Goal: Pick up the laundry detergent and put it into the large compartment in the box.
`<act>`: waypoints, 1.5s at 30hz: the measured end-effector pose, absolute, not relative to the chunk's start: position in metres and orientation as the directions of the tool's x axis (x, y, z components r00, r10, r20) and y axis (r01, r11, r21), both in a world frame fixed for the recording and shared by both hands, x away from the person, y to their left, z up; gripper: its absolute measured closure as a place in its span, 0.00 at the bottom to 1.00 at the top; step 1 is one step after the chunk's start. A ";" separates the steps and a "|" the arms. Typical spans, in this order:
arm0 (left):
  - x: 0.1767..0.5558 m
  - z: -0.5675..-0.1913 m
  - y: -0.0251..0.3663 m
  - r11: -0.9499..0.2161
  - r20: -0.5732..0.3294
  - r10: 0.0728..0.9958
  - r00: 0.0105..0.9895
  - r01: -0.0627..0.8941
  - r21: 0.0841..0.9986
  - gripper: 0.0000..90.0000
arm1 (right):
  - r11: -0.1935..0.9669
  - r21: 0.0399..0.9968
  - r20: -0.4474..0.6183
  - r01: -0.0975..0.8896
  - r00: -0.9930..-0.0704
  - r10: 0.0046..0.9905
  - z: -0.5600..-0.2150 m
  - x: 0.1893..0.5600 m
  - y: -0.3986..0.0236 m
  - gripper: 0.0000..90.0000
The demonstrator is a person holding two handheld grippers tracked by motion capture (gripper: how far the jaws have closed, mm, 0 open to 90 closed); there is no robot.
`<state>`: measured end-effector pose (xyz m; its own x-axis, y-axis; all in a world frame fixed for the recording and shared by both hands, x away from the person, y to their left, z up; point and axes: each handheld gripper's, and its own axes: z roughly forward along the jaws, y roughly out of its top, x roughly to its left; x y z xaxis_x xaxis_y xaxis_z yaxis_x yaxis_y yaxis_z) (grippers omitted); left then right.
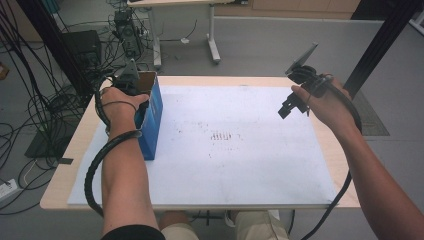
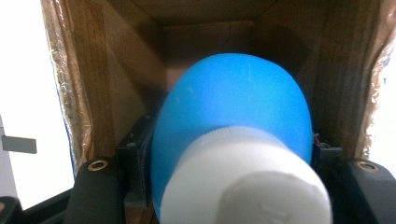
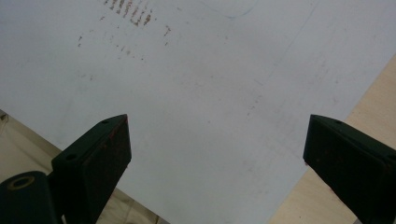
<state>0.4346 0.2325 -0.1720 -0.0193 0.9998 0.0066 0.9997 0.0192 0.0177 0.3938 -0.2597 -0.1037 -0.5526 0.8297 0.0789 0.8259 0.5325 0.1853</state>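
Inside the blue box (image 1: 150,117) at the worktop's (image 1: 327,145) left edge, the left gripper (image 2: 231,154) clamps a blue bottle (image 2: 233,102) with a white cap (image 2: 252,182). Well right of the box, the right gripper (image 3: 217,144) hangs over the white mat (image 3: 210,70), jaws wide and empty.

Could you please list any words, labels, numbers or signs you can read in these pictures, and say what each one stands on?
There is no readable text.
Blue bottle with white cap: no label faces the camera.
Blue box: no print can be made out.
White mat: brown smudges, not writing.
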 end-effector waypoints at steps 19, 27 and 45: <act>0.429 -0.153 0.227 0.009 0.024 1.000 -0.010 0.999 0.045 0.35 | 0.532 0.202 0.085 0.822 -0.556 0.827 -0.102 0.392 -0.262 0.09; 0.425 -0.141 0.223 0.002 0.025 1.000 -0.004 0.998 0.056 0.34 | 0.528 0.210 0.092 0.823 -0.555 0.827 -0.102 0.391 -0.264 0.09; 0.407 -0.092 0.223 -0.058 -0.015 0.998 0.060 0.992 0.112 0.23 | 0.514 0.213 0.100 0.831 -0.542 0.834 -0.100 0.395 -0.268 0.07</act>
